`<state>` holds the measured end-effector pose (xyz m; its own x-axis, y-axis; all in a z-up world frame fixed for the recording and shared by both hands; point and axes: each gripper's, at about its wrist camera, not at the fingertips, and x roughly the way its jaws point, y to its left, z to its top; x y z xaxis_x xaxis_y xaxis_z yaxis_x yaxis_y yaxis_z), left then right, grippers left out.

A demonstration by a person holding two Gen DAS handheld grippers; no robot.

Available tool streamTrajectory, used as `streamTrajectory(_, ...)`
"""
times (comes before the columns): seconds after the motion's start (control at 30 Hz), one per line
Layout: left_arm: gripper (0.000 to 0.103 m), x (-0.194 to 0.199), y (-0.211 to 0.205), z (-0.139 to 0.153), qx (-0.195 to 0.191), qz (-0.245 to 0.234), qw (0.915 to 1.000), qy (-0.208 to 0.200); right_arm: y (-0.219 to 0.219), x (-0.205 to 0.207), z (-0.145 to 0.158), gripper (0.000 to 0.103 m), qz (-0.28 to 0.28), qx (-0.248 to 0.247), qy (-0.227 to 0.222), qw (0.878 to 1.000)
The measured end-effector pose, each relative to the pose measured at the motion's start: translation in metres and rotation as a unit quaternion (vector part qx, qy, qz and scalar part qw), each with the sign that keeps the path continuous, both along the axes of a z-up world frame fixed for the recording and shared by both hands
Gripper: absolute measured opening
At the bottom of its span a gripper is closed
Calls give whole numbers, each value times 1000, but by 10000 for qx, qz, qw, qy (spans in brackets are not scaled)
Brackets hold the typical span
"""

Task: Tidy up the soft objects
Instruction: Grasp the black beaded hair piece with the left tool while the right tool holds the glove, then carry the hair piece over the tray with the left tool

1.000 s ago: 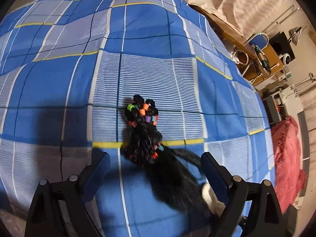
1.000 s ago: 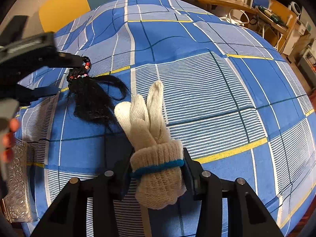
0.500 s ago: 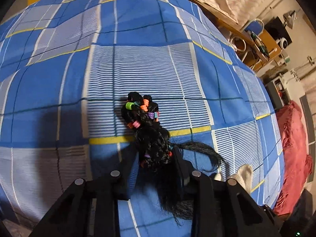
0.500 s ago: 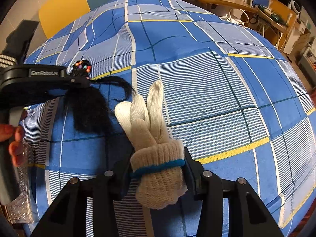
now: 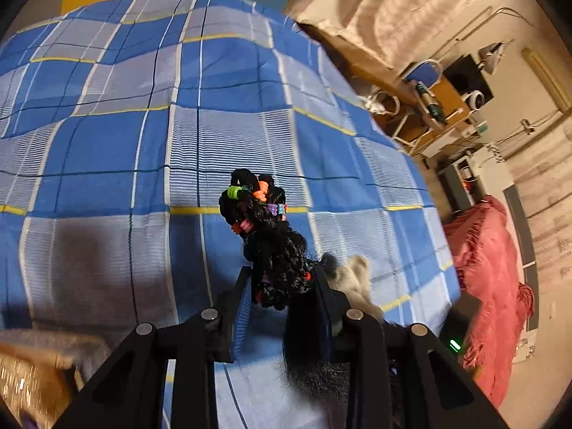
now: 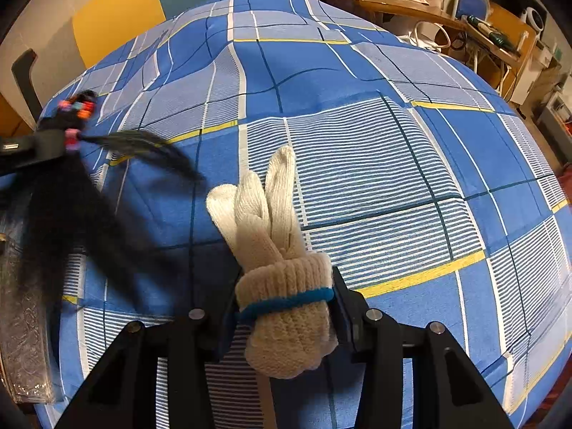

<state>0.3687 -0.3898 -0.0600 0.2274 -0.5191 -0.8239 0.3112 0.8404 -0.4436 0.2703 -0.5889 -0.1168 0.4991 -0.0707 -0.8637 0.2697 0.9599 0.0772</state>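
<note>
My left gripper [image 5: 280, 282] is shut on a black hairpiece [image 5: 275, 250] with coloured beads and holds it above the blue checked bedspread [image 5: 125, 150]. The hairpiece also shows at the left of the right wrist view [image 6: 71, 193], its loose hair hanging down, blurred. My right gripper [image 6: 284, 286] is shut on a cream knitted glove [image 6: 271, 236] with a blue band at the cuff, its fingers pointing away over the bedspread [image 6: 393, 164]. The glove's tips show in the left wrist view [image 5: 354, 271], just right of the left gripper.
A clear patterned plastic box [image 6: 25, 329] sits at the bed's left edge. A red fringed blanket [image 5: 489, 286] lies on the floor to the right. A wooden desk with a chair and tools [image 6: 493, 43] stands beyond the bed.
My left gripper has shut on the hairpiece and lifted it off the bedspread, swinging its loose hair. The right gripper still holds the glove in the same place.
</note>
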Motion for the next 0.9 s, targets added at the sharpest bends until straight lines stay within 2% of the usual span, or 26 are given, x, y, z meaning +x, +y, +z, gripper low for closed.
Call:
streamTrajectory(0.1,31,-19,12,13,-193,-21,9998,77,3,0,-1,46,4,-98,-3,10000)
streamTrajectory(0.23,31,-47,29,36,-353,-164,9992,-60,5,-1,1,43,-97,-118,-77,9999)
streamTrajectory(0.47,31,-94,70,79,-656,-390,9957,-535,17,-7,14,41,17,-163,-334,9993)
streamTrajectory(0.7,31,-105,140,113,-983,-82,9905,-958,36,-14,20,41,184,-228,-480,9984)
streamTrajectory(0.9,31,-112,206,120,-1083,375,9862,-1193,51,-16,26,41,363,-372,-719,9961)
